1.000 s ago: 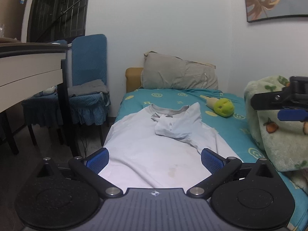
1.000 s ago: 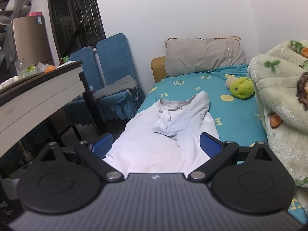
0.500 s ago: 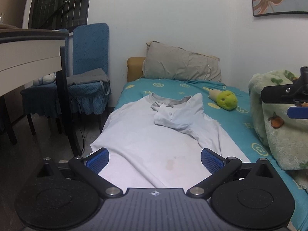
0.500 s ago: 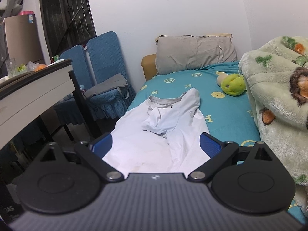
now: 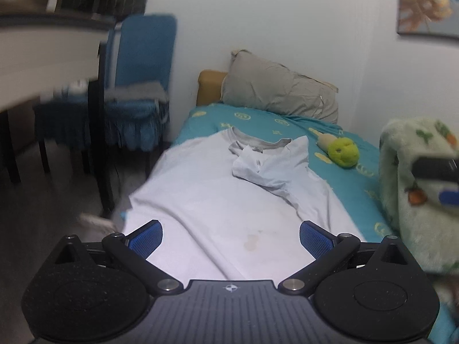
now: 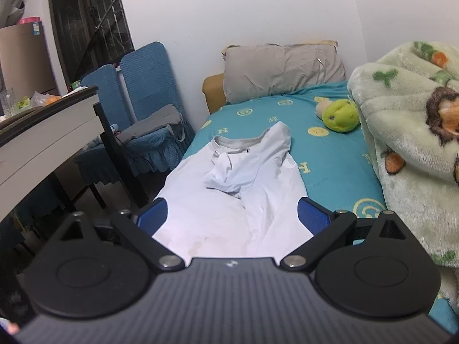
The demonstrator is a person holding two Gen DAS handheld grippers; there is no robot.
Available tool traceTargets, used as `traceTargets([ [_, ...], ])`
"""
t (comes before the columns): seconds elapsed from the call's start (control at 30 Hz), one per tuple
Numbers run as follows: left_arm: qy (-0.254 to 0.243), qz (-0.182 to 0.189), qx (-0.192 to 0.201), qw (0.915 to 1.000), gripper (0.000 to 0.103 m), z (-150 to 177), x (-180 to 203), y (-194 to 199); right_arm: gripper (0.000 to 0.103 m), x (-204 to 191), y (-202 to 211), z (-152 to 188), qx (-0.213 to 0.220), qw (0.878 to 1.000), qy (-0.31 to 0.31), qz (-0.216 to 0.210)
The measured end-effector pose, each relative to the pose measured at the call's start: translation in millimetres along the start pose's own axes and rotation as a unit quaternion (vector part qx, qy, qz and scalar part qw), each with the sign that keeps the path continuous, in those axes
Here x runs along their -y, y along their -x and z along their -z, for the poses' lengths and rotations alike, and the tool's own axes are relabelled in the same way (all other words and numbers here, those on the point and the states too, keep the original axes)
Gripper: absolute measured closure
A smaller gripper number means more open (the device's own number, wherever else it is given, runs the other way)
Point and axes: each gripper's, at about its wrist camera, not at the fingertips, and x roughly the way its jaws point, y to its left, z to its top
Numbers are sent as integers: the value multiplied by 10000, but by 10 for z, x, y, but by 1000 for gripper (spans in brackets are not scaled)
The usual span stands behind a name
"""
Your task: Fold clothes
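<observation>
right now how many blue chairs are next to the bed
2: the blue chairs stand side by side between table and bed. Others may hide behind the table.

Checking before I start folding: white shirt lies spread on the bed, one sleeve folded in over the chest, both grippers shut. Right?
Not quite. Both the left gripper and right gripper are open, per each wrist view. The shirt does lie on the bed, sleeve folded in.
</observation>
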Motion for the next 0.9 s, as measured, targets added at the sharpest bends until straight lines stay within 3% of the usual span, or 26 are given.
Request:
traceTargets([
  [0.1,828,-151,-175,9963,1,-222,-331,-369,4,68,-26,21,-118,9998,-155,-1],
  [0.2,1555,-232,161,9874,1,-496,-747,-663,4,115,-62,37,-180,9995,-246,-22],
  [0.27,1910,-366,336,9803,0,-673,-1034,-870,4,95,-85,41,-106,9999,-77,0],
  [0.37,2356,-646,302,9692,0,-874,-1497,-1286,4,69,-190,29,-67,9999,69,65],
  [0.43,2886,-722,143,9546,0,-915,-1856,-1593,4,87,-312,21,-170,9998,8,55],
  [0.47,3287,-701,63,9418,0,-893,-2049,-1742,4,93,-374,17,-220,9997,-16,56],
  [0.57,4585,-214,-296,8879,0,-695,-2602,-2210,4,73,-567,9,-337,9992,89,179],
  [0.6,4837,-136,-450,8739,1,-619,-2741,-2362,4,66,-631,6,-376,9990,124,220],
  [0.67,5260,-77,-731,8473,2,-466,-2993,-2641,4,53,-760,1,-462,9983,185,297],
  [0.8,5921,-39,-900,8008,3,-132,-3296,-3013,4,62,-1022,25,-936,9954,-3,190],
  [0.9,6404,471,-1170,7576,4,76,-3433,-3259,4,21,-1145,81,-1156,9931,68,173],
])
